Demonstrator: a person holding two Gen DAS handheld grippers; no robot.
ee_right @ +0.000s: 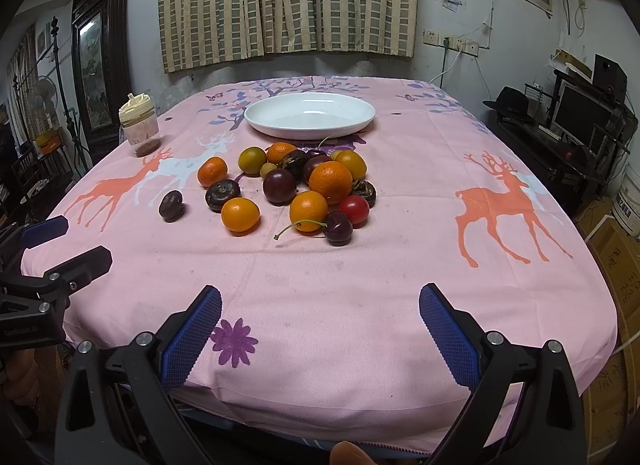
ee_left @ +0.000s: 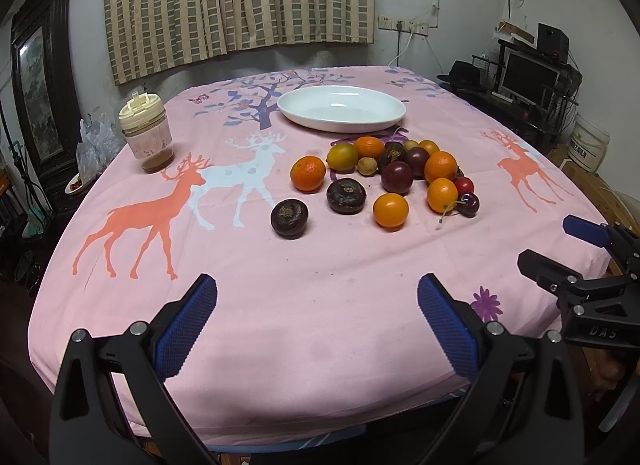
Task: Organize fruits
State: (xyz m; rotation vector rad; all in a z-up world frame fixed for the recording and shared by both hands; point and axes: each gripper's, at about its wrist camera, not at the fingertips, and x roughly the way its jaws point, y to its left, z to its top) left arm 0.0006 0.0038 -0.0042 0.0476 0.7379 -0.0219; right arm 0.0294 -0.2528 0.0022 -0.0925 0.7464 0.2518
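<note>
Both tools, left tool and right tool, hang with jaws wide apart and empty over the counter's near edge. Fruit pile sits loose on the cloth just in front of the white dish, which holds nothing. Looks like square one to me: next is reaching in for a near kumquat
</note>
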